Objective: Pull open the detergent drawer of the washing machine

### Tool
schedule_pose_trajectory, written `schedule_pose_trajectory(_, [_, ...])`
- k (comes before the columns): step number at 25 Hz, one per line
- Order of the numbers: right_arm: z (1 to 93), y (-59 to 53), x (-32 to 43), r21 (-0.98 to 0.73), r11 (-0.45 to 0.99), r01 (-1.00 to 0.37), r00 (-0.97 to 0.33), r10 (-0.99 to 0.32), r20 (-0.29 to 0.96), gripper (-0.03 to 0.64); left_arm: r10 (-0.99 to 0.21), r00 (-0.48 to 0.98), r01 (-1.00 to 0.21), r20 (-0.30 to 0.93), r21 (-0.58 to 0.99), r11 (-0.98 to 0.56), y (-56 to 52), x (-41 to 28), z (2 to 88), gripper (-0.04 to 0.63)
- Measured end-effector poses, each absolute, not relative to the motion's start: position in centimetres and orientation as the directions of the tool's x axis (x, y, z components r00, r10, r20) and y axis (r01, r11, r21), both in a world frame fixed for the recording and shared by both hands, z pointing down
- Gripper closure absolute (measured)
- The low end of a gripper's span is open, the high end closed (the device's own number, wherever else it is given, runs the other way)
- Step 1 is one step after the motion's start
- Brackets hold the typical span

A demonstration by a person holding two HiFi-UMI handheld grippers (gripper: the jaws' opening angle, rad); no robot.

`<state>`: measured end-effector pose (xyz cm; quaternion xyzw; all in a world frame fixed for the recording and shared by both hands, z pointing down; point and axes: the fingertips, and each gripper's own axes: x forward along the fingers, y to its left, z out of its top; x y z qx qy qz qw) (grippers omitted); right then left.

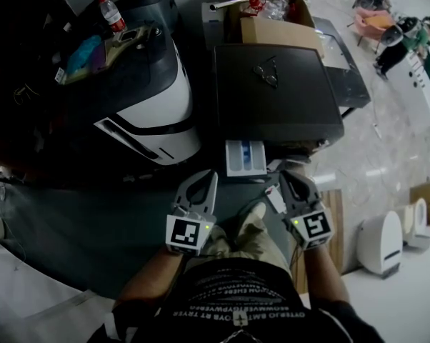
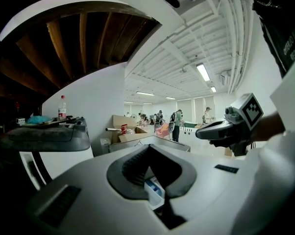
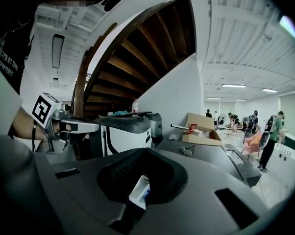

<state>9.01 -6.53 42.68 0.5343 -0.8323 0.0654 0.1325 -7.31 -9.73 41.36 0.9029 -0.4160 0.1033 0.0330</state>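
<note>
In the head view the dark-topped washing machine (image 1: 276,91) stands ahead of me. Its white and blue detergent drawer (image 1: 245,157) sticks out of the front at the left. My left gripper (image 1: 212,176) hangs just left of and below the drawer, apart from it, jaws shut and empty. My right gripper (image 1: 286,179) is to the drawer's right, also shut on nothing. In the left gripper view the drawer (image 2: 155,190) shows through the gap behind the closed tips (image 2: 150,148). The right gripper view shows the drawer (image 3: 140,190) the same way behind its tips (image 3: 143,151).
A white and dark machine (image 1: 154,106) stands left of the washer, with a plastic bottle (image 1: 113,13) and clutter on top. An open cardboard box (image 1: 272,16) sits behind the washer. White appliances (image 1: 381,241) stand at the right. My shoe (image 1: 252,216) is below the drawer. People stand far off.
</note>
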Motion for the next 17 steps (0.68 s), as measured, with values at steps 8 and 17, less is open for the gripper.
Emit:
schedule_pose_trajectory(8, [40.2,-5.8,8.3,0.051,0.412,-0.910,-0.386,-0.884,0.264,0.615,-0.757,0.630,-0.768,0.175,-0.009,-0.641,-9.5,-8.5,38.0,0.592])
schedule_pose_trajectory(17, [39.3,-5.1,7.7,0.062,0.410,-0.910,-0.382,-0.887,0.259,0.615,-0.741,0.650,-0.749,0.170,-0.025,-0.662,-9.3,-8.3,37.5,0.592])
